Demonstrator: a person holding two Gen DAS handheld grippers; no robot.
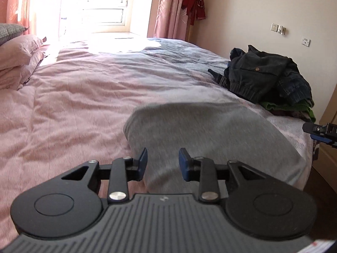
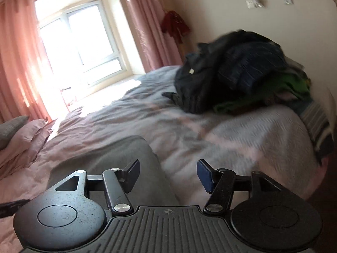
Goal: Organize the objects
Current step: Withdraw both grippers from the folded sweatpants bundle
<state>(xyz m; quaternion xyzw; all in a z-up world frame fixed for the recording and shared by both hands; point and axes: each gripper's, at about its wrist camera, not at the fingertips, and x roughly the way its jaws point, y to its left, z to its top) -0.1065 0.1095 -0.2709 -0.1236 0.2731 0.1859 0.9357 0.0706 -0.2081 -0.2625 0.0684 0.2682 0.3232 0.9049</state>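
Observation:
A grey garment [image 1: 210,135] lies flat on the pink quilt [image 1: 73,105], near the bed's right side. My left gripper [image 1: 163,162] hovers over its near end, with the blue pads [image 1: 143,161] apart and nothing pinched between them. In the right wrist view the same grey garment [image 2: 109,158] lies under the left finger of my right gripper [image 2: 168,174], whose jaws stand wide and empty. A pile of dark clothes [image 1: 263,76] [image 2: 231,69] sits at the bed's far right corner on a green garment [image 2: 290,86]. Part of my right gripper [image 1: 318,131] shows at the right edge.
Pink pillows [image 1: 19,61] lie at the bed's left, under a grey one [image 1: 10,30]. Behind the bed are a bright window [image 1: 101,2] and pink curtains [image 1: 168,8]. A red garment [image 1: 194,6] hangs on the wall. A striped cloth [image 2: 318,124] drapes over the bed's right edge.

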